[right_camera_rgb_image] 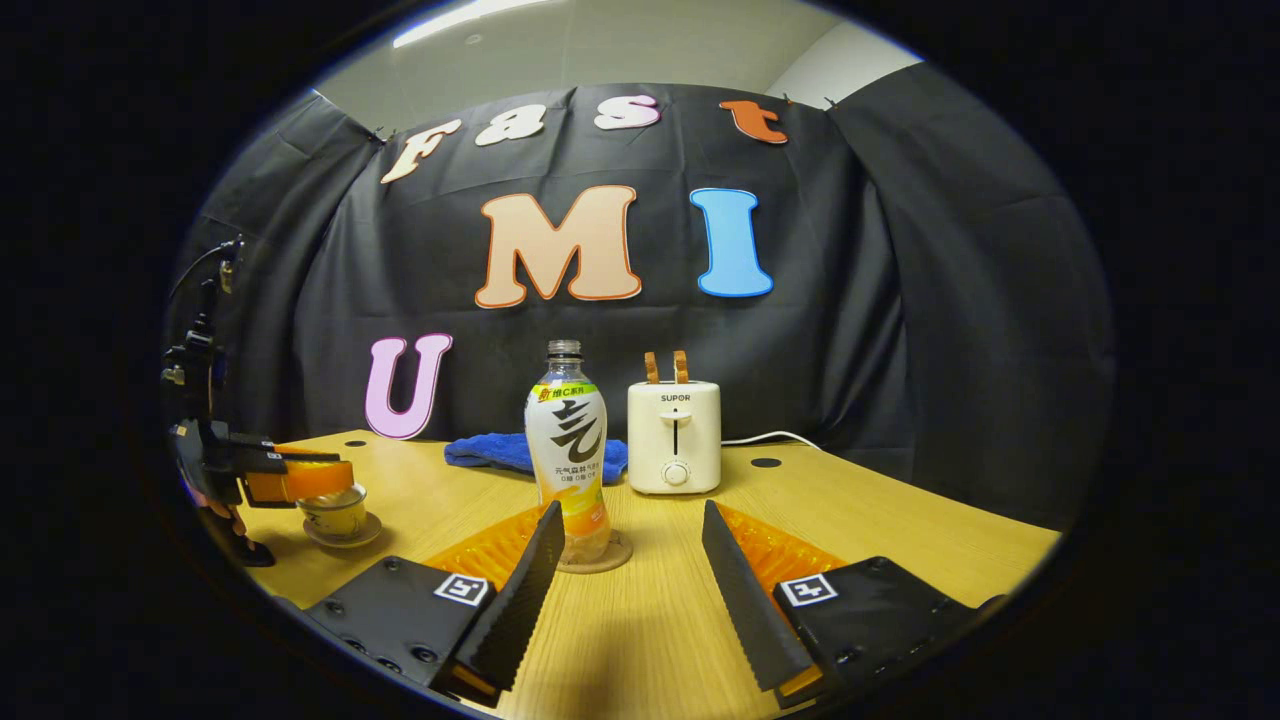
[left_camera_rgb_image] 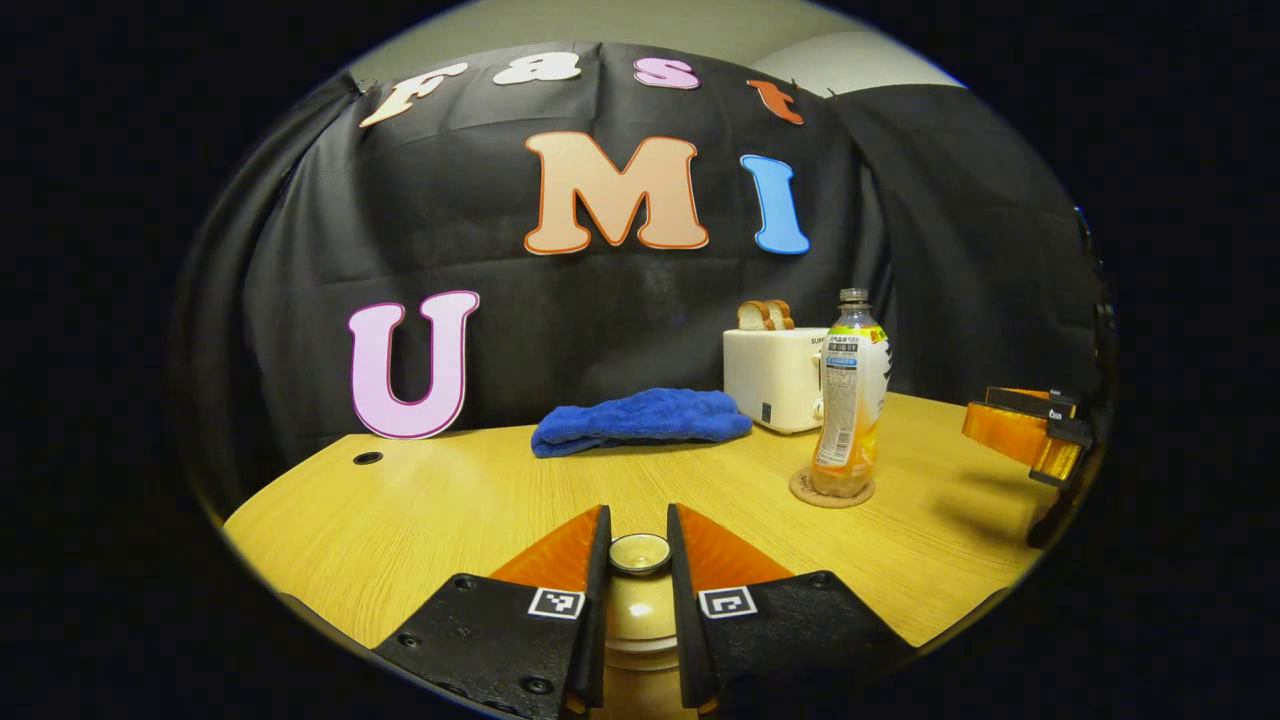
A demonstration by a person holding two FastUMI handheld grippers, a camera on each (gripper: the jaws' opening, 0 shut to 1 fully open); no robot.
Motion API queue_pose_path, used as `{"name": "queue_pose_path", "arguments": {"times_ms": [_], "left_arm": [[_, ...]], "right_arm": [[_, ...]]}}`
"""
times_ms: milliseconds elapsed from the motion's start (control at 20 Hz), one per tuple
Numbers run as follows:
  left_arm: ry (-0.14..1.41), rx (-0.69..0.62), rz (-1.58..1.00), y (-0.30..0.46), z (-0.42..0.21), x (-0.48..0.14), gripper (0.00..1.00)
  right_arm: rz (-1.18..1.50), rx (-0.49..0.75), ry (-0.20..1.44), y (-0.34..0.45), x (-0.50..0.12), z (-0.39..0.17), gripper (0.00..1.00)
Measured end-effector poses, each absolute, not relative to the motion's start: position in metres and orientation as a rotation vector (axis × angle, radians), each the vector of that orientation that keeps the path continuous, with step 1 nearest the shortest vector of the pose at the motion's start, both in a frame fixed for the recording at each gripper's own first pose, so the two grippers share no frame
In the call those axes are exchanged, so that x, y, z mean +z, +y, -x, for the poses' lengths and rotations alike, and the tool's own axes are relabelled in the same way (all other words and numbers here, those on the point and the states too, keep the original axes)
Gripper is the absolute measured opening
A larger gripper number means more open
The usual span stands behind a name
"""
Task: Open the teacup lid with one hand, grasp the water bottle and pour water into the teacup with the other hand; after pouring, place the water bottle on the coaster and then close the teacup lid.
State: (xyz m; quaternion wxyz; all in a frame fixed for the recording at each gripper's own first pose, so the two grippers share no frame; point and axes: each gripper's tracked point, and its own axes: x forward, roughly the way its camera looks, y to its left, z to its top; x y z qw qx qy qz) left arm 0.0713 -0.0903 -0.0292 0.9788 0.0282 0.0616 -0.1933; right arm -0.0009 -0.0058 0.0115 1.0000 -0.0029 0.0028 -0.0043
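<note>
In the left gripper view, the left gripper [left_camera_rgb_image: 640, 535] has its two fingers drawn close on either side of the small round knob [left_camera_rgb_image: 639, 553] of the glossy yellowish ceramic teacup lid [left_camera_rgb_image: 640, 620]; the fingers flank the knob tightly, but whether both press on it I cannot tell. The lid sits level with its knob pointing straight up, and the cup body below it is hidden by the fingers here. In the right gripper view the same pale teacup [right_camera_rgb_image: 337, 513] stands upright on a small round saucer [right_camera_rgb_image: 343, 535] at the left of the light wooden table [right_camera_rgb_image: 900, 520], with the left gripper just over its top; what is inside the cup cannot be seen. The right gripper [right_camera_rgb_image: 625, 535] hovers low over the table with its fingers spread wide apart, empty, aimed at the clear plastic water bottle [right_camera_rgb_image: 567, 450]. The bottle stands upright, long axis vertical, capless neck pointing up, on the round cork coaster [right_camera_rgb_image: 596, 556], between the fingertips but farther off, apart from them. A band of orange-tinted liquid fills its lower part. Beyond it lie a folded blue cloth [right_camera_rgb_image: 490, 452] and, just to the right, a cream toaster [right_camera_rgb_image: 674, 437] with two bread slices [right_camera_rgb_image: 666, 366] standing in its slots, near the black cloth wall [right_camera_rgb_image: 900, 300].
</note>
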Motion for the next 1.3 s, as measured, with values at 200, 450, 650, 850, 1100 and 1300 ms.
{"name": "queue_pose_path", "arguments": {"times_ms": [200,450,650,850,1100,1300], "left_arm": [[0.122,-0.377,-0.052,-0.088,-0.072,-0.028,0.27],[0.104,-0.374,-0.034,-0.086,-0.07,-0.024,0.29],[0.09,-0.389,-0.022,-0.087,-0.068,-0.022,0.31],[0.074,-0.384,-0.007,-0.083,-0.066,-0.019,0.37],[-0.009,-0.379,0.023,-0.082,-0.063,-0.004,0.83],[0.003,-0.377,0.017,-0.081,-0.06,-0.009,0.96]], "right_arm": [[0.006,-0.005,0.006,-0.006,0.012,0.001,0.86],[0.006,-0.005,0.006,-0.006,0.012,0.001,0.86],[0.005,-0.003,0.006,-0.004,0.012,0.002,0.86],[0.005,-0.001,0.006,-0.005,0.012,0.001,0.86],[0.005,-0.001,0.005,-0.005,0.012,0.001,0.86],[0.005,0.004,0.005,-0.004,0.012,0.001,0.86]]}}
